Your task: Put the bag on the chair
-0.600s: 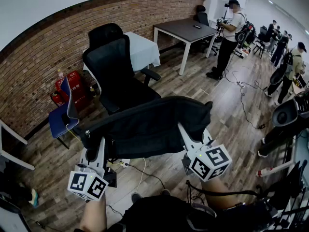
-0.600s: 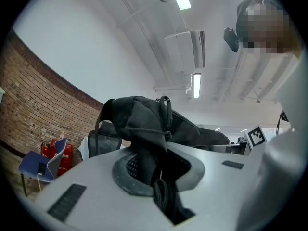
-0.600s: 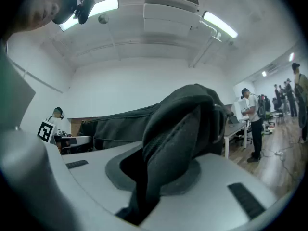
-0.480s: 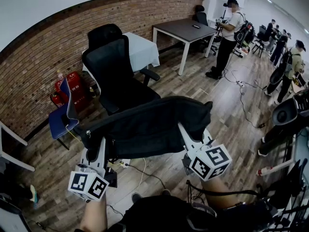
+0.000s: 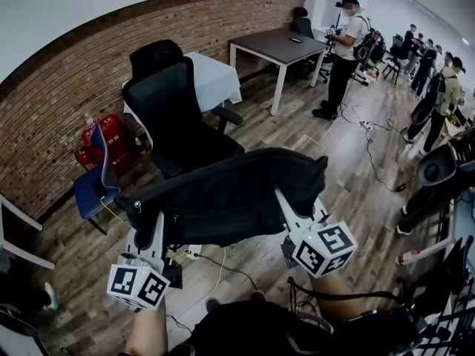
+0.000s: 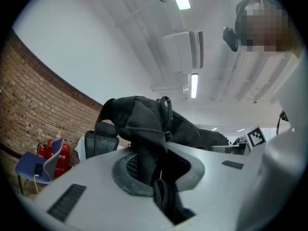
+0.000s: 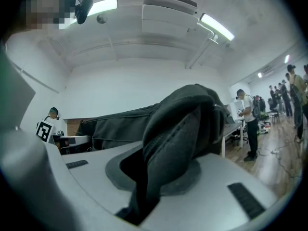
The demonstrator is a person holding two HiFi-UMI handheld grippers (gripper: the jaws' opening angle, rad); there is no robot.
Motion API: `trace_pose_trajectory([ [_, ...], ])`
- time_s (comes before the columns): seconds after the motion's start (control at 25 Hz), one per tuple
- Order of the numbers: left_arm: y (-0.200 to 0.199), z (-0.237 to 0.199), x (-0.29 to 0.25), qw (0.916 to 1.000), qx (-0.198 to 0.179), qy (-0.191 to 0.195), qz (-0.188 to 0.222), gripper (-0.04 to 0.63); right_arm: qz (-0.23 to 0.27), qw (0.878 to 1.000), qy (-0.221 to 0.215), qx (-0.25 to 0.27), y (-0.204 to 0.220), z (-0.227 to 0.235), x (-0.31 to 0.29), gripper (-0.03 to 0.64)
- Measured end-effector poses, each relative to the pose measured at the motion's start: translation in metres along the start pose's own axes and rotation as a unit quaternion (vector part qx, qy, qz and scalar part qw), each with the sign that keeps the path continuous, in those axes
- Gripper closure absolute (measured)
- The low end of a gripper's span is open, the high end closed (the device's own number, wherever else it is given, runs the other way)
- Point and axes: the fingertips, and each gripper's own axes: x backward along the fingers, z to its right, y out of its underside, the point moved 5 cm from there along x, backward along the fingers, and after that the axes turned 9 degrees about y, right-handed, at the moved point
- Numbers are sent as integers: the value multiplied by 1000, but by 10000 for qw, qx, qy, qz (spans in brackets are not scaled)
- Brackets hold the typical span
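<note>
A black fabric bag (image 5: 230,195) hangs stretched in the air between my two grippers, above the wooden floor. My left gripper (image 5: 154,225) is shut on the bag's left end, where dark cloth and a strap (image 6: 161,143) fill the gap between its jaws. My right gripper (image 5: 286,202) is shut on the bag's right end, a thick padded fold (image 7: 178,143) pinched between its jaws. The black office chair (image 5: 174,113) stands just beyond the bag, its seat facing me, and its backrest (image 6: 98,141) shows in the left gripper view.
A small blue chair (image 5: 93,180) and red fire extinguishers (image 5: 111,136) stand at the brick wall on the left. A table with a white cloth (image 5: 215,80) and a dark desk (image 5: 278,47) lie beyond. Several people (image 5: 341,58) stand at the right. Cables (image 5: 215,262) lie on the floor.
The head view has shifted slightly, so the chair and room sit a little further left and up. The bag and both grippers keep their places and their grip.
</note>
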Motion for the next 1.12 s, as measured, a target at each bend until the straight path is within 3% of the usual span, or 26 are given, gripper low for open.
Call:
trace_pose_trajectory([
  [0.28,-3,-9,4,9999,12,104,29,543,150,9999,-33,-15,3,-9,-1,549],
  [0.76,-2,-39,15,9989,53,456,-91,543,170,9992,309,-173,22,-36,-2,549],
  [1.12,2,-43,-20,9984,17,566,-89,543,235,9990,331,-198,15,-12,-23,549],
])
